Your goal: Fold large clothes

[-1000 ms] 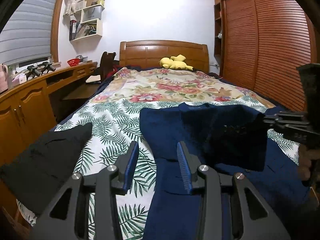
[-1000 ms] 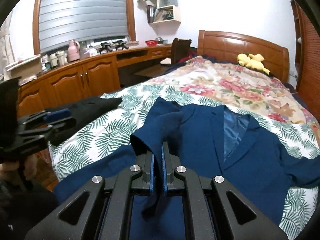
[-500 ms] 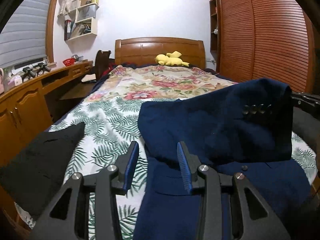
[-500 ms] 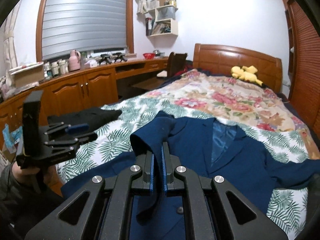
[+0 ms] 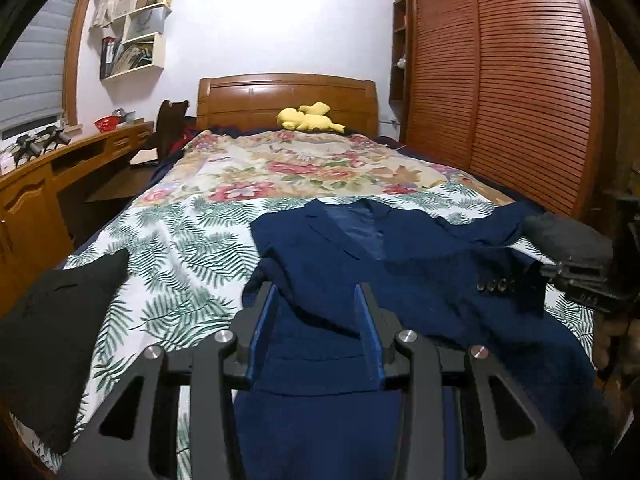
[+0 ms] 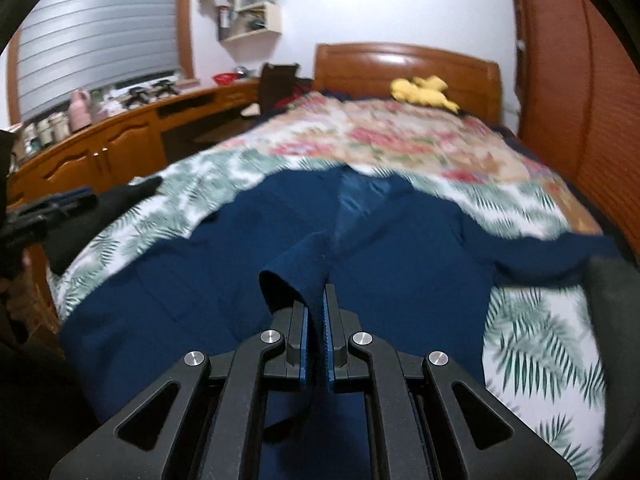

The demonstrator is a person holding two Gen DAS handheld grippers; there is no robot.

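Right hand-held gripper: we see its jaws pinched on a sleeve cuff of the navy jacket, carried over the jacket's front. Left hand-held gripper: jaws wide, holding nothing, poised above the jacket's near hem. The jacket lies face up along the foot edge of the bed, collar towards the headboard, long axis running away from us. We judge the right nearer the fold. Matte woven wool, satin lining, cuff buttons.
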